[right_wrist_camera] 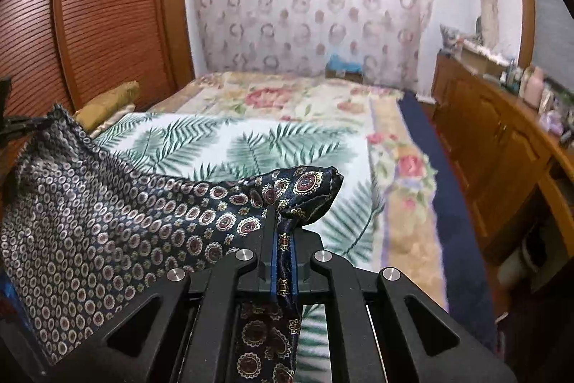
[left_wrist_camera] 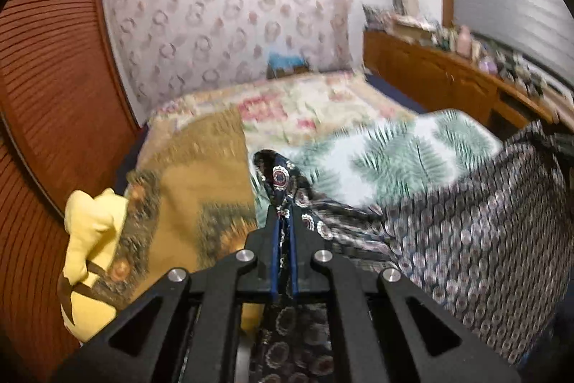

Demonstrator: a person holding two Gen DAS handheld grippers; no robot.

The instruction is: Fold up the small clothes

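Observation:
A dark patterned garment [left_wrist_camera: 466, 225] with small round medallions hangs stretched between both grippers above the bed. My left gripper [left_wrist_camera: 283, 214] is shut on one corner of it, a bunch of cloth poking out past the tips. In the right wrist view the same garment [right_wrist_camera: 107, 225] spreads to the left, and my right gripper [right_wrist_camera: 283, 221] is shut on its other corner, with a fold bulging over the fingertips. The far left corner of the cloth reaches the other gripper [right_wrist_camera: 14, 128] at the frame's edge.
Below lies a white sheet with green palm leaves [right_wrist_camera: 251, 146] on a floral bedspread [right_wrist_camera: 287, 96]. A yellow-brown pillow [left_wrist_camera: 193, 189] and a yellow soft toy [left_wrist_camera: 89, 239] sit at the left. A slatted wooden wardrobe [right_wrist_camera: 89, 17] stands left, a cluttered wooden sideboard [right_wrist_camera: 502, 139] right.

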